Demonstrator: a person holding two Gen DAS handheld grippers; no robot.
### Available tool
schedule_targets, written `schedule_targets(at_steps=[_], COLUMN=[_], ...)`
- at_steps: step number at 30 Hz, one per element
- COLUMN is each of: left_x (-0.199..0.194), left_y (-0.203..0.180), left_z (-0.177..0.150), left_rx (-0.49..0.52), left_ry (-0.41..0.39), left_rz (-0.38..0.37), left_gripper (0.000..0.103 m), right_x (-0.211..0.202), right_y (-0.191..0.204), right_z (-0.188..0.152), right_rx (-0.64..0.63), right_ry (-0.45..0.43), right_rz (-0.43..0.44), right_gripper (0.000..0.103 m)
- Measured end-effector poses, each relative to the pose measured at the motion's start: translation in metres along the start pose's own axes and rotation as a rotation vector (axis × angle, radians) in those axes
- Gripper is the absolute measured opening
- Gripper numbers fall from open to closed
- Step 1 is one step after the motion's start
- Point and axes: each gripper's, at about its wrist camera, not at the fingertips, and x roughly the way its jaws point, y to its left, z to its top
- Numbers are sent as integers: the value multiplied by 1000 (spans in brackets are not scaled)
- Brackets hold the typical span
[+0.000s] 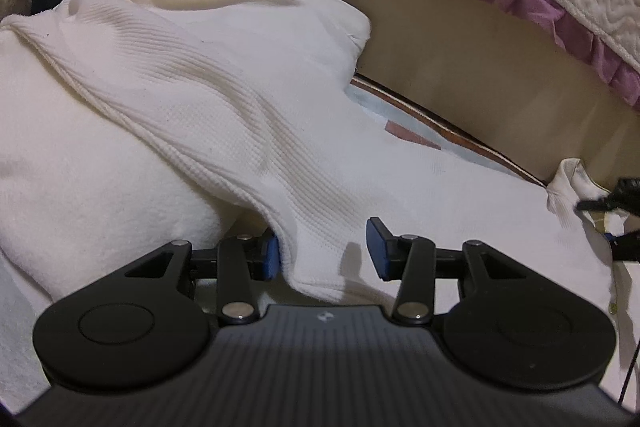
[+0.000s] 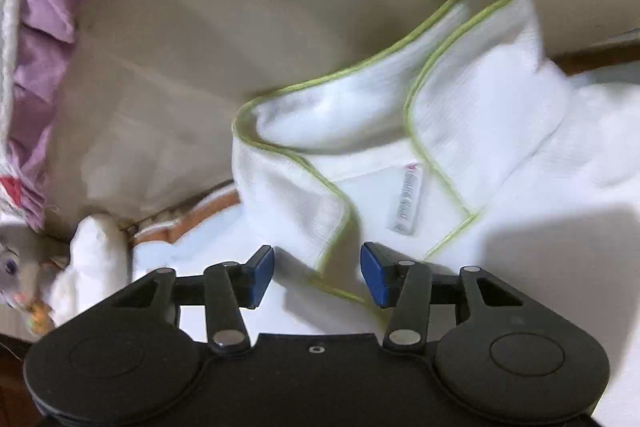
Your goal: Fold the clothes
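Both tools held open: left tool set around sleeve cuff of white garment; right tool placed over green-piped collar.

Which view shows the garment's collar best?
The right wrist view: the collar fills the middle, its green piping and the neck label clear, just beyond the open right claw. The left wrist view shows mainly a sleeve; the collar cannot be made out there.
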Motion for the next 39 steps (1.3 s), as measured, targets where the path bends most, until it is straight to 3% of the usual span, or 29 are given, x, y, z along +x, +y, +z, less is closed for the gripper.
schedule_targets(at_steps=[1, 2, 3, 8, 11, 16, 19, 23, 26, 29, 31, 34, 36, 39], left_x=[0, 1, 2, 7, -3, -23, -35, -51, -74, -90, -89, -81, -74, -62], left_y=[0, -1, -2, -6, -8, -13, -15, -19, -2, 42, 74, 115, 136, 154], left_z=[-1, -2, -3, -6, 0, 14, 22, 33, 49, 62, 66, 70, 68, 62], left_rx=[6, 13, 23, 63, 57, 39, 28, 14, -48, -203, -279, -324, -353, -449], left_ry=[-1, -1, 1, 35, 29, 7, -5, -23, -152, -272, -272, -251, -251, -224], left_rz=[3, 8, 14, 46, 25, -24, -53, -92, -18, 141, 246, 331, 312, 208], left_gripper=[43, 42, 42, 42, 42, 42, 43, 44, 52, 60, 60, 60, 59, 60], right_x=[4, 5, 5, -17, -15, -32, -44, -69, -75, -62, -62, -62, -62, -66], right_y=[4, 12, 22, 65, 67, 70, 75, 78, 84, 100, 107, 112, 109, 105], right_z=[4, 7, 9, -10, -11, -18, -29, -58, -94, -127, -144, -165, -170, -180], right_rx=[-13, -46, -89, -441, -544, -567, -573, -527, -558, -593, -646, -740, -780, -816], right_ry=[-8, -35, -71, -347, -348, -386, -363, -265, -148, -55, -9, 39, 58, 83], right_rz=[2, -12, -34, -286, -422, -500, -445, -164, -9, 23, 16, -9, -29, -56], right_gripper=[48, 16, 8, 8, 14, 14, 14, 24, 36, 37, 37, 38, 38, 38])
